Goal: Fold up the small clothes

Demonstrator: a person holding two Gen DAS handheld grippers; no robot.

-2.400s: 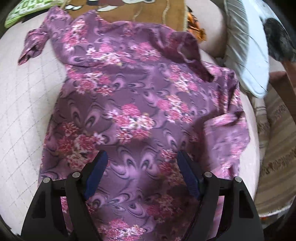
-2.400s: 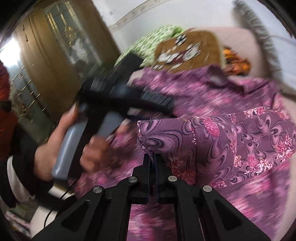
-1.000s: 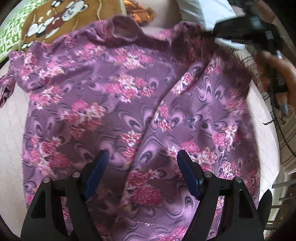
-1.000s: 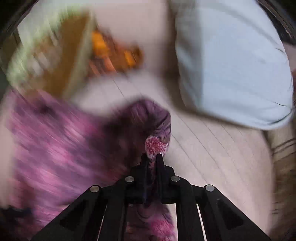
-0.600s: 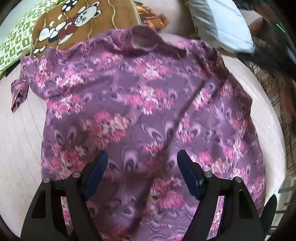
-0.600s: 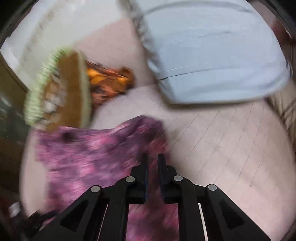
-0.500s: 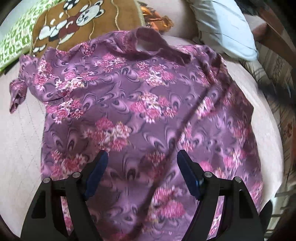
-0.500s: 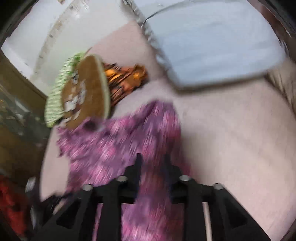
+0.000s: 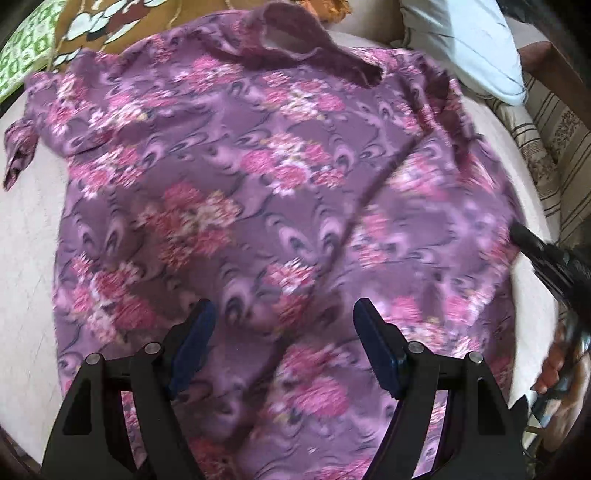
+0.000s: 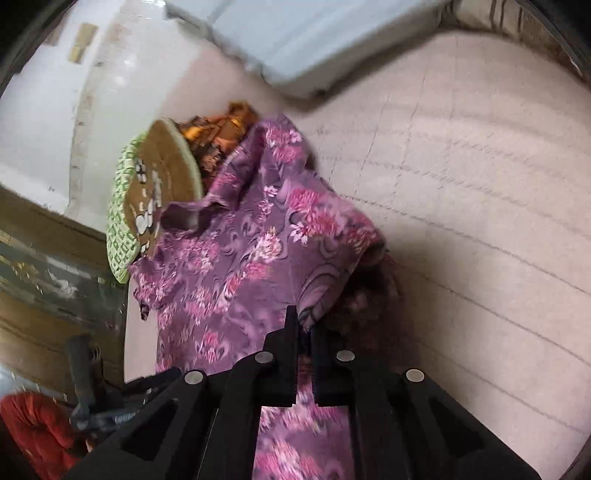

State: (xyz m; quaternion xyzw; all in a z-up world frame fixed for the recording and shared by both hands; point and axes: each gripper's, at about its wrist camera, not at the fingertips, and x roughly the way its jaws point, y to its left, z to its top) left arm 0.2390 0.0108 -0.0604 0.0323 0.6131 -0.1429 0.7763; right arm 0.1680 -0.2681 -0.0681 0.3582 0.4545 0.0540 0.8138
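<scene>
The left gripper (image 9: 282,334) hovers over the lower part of the purple floral garment (image 9: 280,206), its blue-padded fingers (image 9: 194,341) spread wide with nothing between them. The right gripper (image 10: 303,334) has just been closing; its fingers now stand clenched on a raised fold at the garment's right edge. The garment lies spread flat across a pale quilted bed (image 10: 480,206), collar at the far end, one sleeve trailing to the left. Beyond the collar rest a brown cartoon cushion (image 9: 110,26) and a light blue pillow (image 9: 465,40).
</scene>
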